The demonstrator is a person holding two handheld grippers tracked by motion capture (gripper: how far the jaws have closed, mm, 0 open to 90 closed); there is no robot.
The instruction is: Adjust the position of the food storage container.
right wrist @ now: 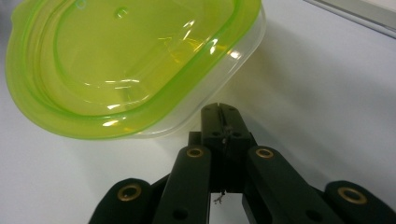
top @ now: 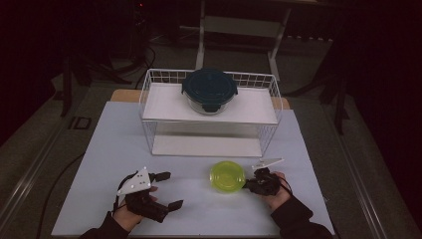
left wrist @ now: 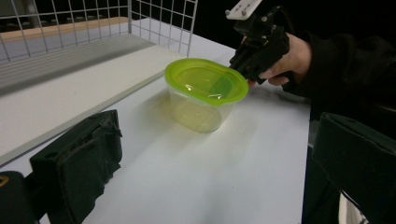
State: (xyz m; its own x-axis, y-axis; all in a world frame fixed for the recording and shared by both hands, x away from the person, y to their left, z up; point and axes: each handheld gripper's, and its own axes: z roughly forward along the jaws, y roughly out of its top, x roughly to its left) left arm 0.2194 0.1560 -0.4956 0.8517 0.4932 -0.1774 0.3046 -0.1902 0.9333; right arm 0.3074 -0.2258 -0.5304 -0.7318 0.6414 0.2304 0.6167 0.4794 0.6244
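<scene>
While your right gripper (right wrist: pixel 219 116) sits with jaws pressed together, empty, the green-lidded plastic tub (top: pixel 227 176) rests just ahead of its tips. It looks light, thin-walled and slippery; grip under the lid rim. Your left gripper (top: pixel 166 190) stands wide open.

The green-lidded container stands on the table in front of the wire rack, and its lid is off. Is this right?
Not quite. The green-lidded container does stand on the table in front of the wire rack, but its lid is on, as the left gripper view shows.
</scene>
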